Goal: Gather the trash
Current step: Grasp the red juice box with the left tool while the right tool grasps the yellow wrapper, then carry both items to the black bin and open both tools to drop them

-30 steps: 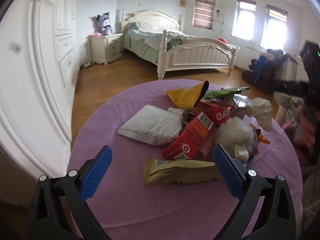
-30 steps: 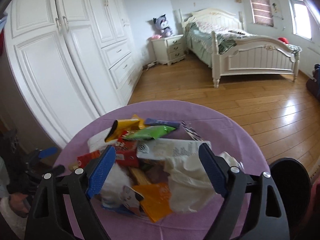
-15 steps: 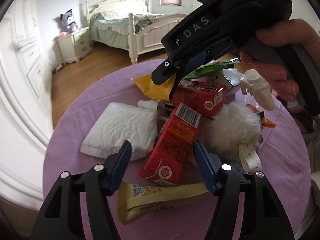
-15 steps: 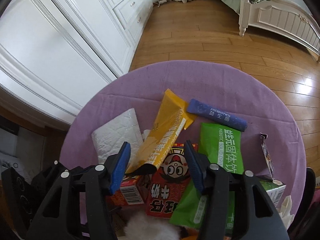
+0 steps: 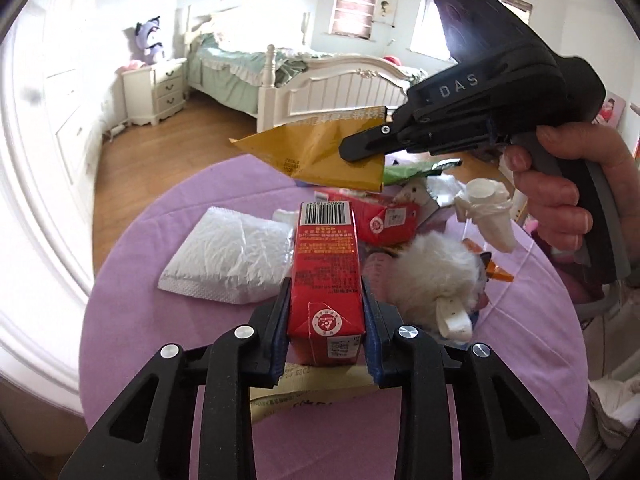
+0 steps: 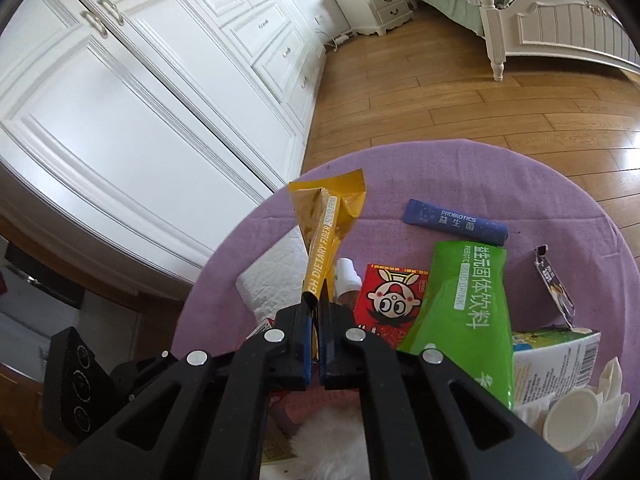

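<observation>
Two grippers, each closed on a piece of trash above the round purple table. Around the table stand a white wardrobe and a white bed on the wood floor.

On the cloth, from big to small: a white padded pouch lies flat to the left of my left fingers, a fluffy white toy sits just right of them, and a green drink pouch leans over a red snack box with a cartoon face. Farther out lies a blue probiotics stick, apart from the pile. A beige wrapper lies under my left fingers.

My left gripper clamps a red drink carton — the blue pads press its two side walls near the bottom end, and the carton runs straight out ahead between them, barcode end farthest away.

My right gripper is pinched almost fully together on the near end of a yellow fibre sachet, which rises away from the fingertips, its torn top flaring open. From the left camera the sachet hangs clear above the pile — no part of it touching the table.
</observation>
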